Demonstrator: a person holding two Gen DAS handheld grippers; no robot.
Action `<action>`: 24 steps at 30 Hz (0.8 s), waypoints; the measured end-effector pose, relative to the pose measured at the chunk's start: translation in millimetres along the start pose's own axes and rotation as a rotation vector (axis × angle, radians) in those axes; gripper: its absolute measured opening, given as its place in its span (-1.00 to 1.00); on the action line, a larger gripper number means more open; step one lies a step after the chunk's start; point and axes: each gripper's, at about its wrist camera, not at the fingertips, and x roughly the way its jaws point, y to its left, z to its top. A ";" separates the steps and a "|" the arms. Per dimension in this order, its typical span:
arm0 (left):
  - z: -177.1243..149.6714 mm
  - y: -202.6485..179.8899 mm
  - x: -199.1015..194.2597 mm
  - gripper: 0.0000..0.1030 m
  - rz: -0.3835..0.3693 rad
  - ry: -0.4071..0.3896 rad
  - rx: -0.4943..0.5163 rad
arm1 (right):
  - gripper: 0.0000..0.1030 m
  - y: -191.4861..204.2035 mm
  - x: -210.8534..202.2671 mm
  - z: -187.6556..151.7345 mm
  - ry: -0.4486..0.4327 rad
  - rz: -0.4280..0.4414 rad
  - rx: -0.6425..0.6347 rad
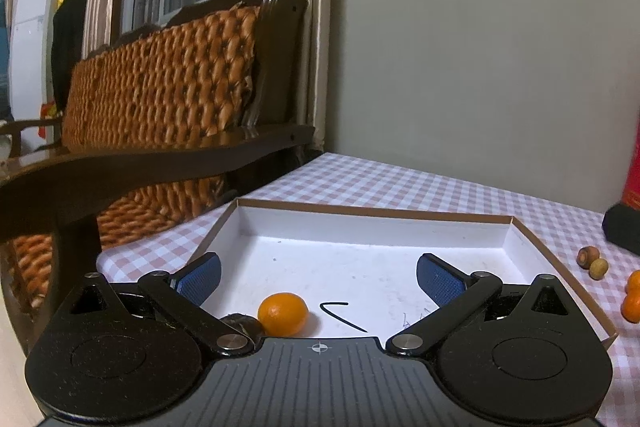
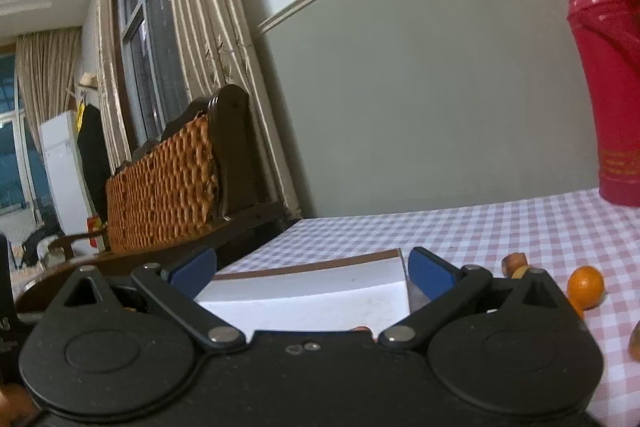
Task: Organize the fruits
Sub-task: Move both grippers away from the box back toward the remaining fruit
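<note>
Over the box [image 1: 520, 227], both grippers' fingers [image 1: 200, 277] wide apart, empty

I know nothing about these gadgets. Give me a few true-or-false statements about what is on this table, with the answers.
1. An orange mandarin lies inside the shallow white cardboard box. True.
2. The left tool clamps the mandarin. False: its blue pads stand wide apart, and the fruit sits loose near the box's front edge.
3. A tall red plastic flask stands on the pink checked tablecloth. True.
4. All the fruit is already in the box. False: a second orange mandarin still lies on the cloth outside it.
5. The right tool is shut. False: it is open, holding nothing.
</note>
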 end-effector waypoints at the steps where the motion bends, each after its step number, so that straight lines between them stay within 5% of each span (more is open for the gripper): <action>1: -0.3 -1.3 -1.3 1.00 0.003 -0.003 0.005 | 0.88 1.3 -0.4 0.1 0.012 -0.005 -0.019; 13: -2.3 -6.7 -10.4 1.00 0.017 0.000 0.014 | 0.88 -0.5 -13.6 -5.4 0.100 -0.021 -0.064; 24: -7.8 -44.9 -26.5 1.00 -0.089 -0.017 0.070 | 0.88 -22.9 -40.8 -2.7 0.085 -0.112 -0.041</action>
